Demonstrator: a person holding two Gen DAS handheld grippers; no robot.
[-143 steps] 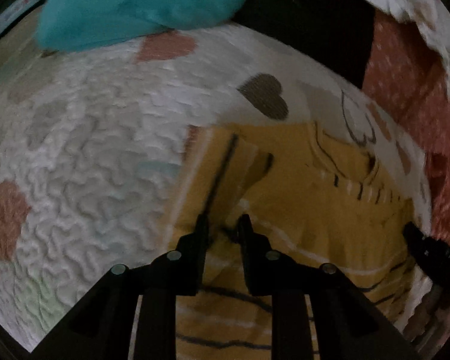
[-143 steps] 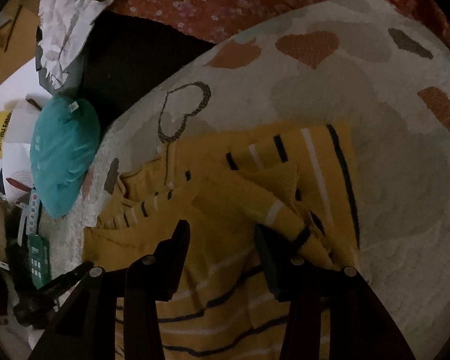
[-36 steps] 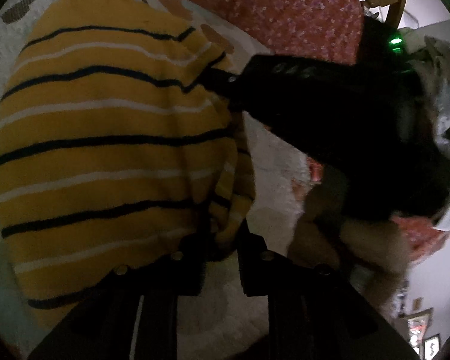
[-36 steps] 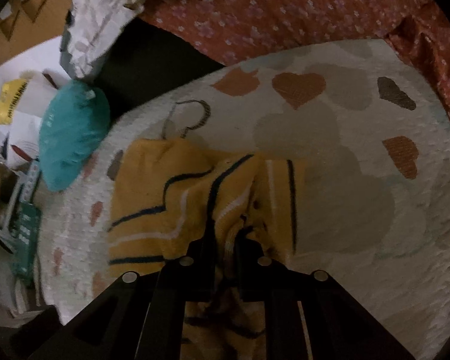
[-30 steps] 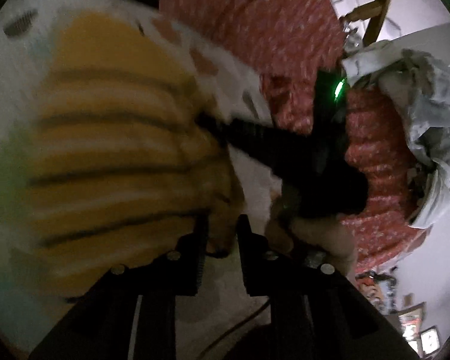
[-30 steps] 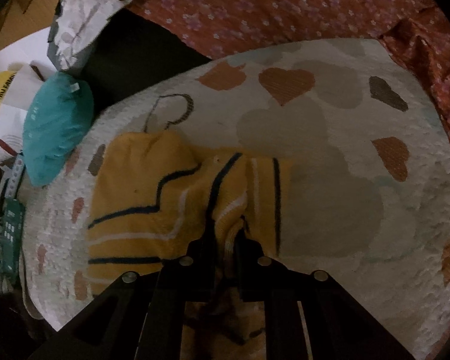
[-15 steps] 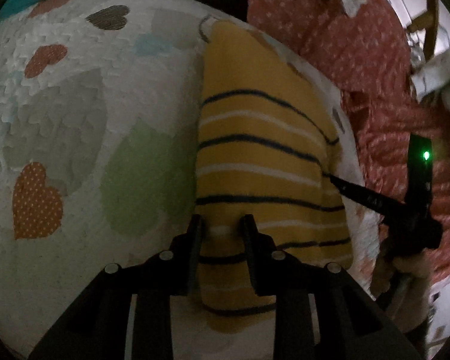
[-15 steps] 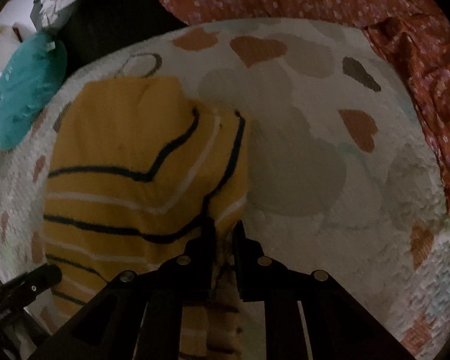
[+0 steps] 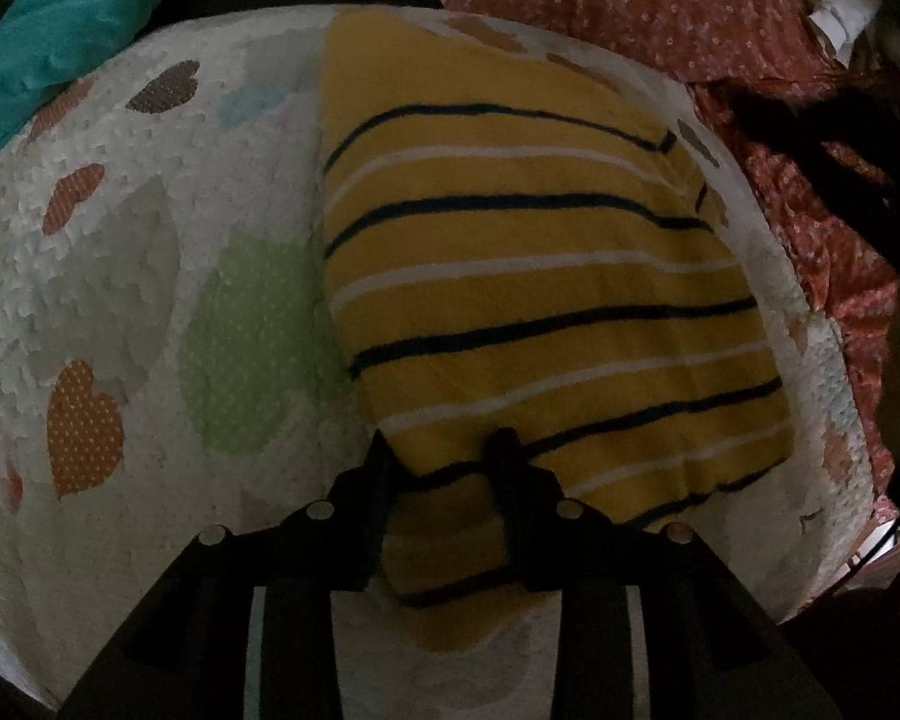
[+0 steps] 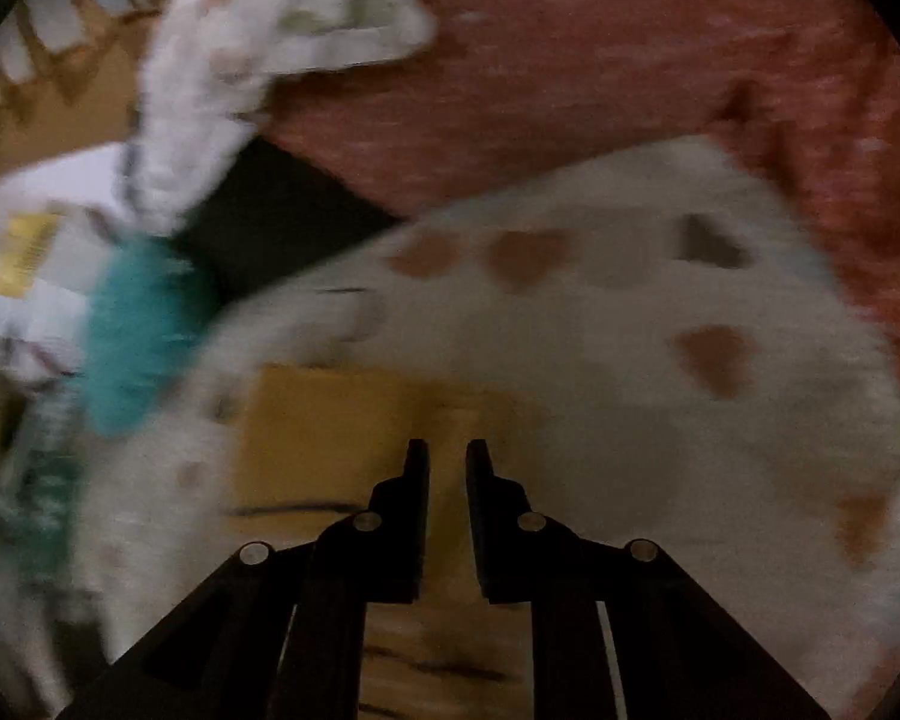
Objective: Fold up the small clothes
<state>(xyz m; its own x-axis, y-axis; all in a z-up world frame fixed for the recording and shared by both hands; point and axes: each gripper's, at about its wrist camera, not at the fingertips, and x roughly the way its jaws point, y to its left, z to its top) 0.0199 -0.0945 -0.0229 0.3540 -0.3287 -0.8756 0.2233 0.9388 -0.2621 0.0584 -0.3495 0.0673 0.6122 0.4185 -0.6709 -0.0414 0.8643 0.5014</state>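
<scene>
Left tool (image 9: 441,450): fingers part-spread, jaws have just been opening. The near corner of the yellow striped sweater (image 9: 528,276) lies between them. Pads do not look to be pressing on the knit; grip loosened.

Right tool (image 10: 447,459): view badly blurred. Fingers nearly together, a narrow gap between the tips. Nothing caught in that gap; the yellow knit (image 10: 324,432) shows below and beyond the tips, apart from them.

Sweater: folded into a compact block, dark and white stripes running across it. It lies flat on a white quilted mat (image 9: 150,312), right of the mat's middle in the left wrist view. One small fold sticks out at the near edge, under the left tool.

Surface: the mat is textured white, printed with hearts in orange, brown, grey and one pale green (image 9: 252,342).

Room, left to right: a teal cushion (image 9: 48,42) at the mat's far left edge. In the right wrist view, a crumpled white cloth (image 10: 258,54) above the cushion, with a dark patch between them. Red floral fabric (image 9: 648,6) runs along the far and right edges of the mat. Lighting dim throughout.
</scene>
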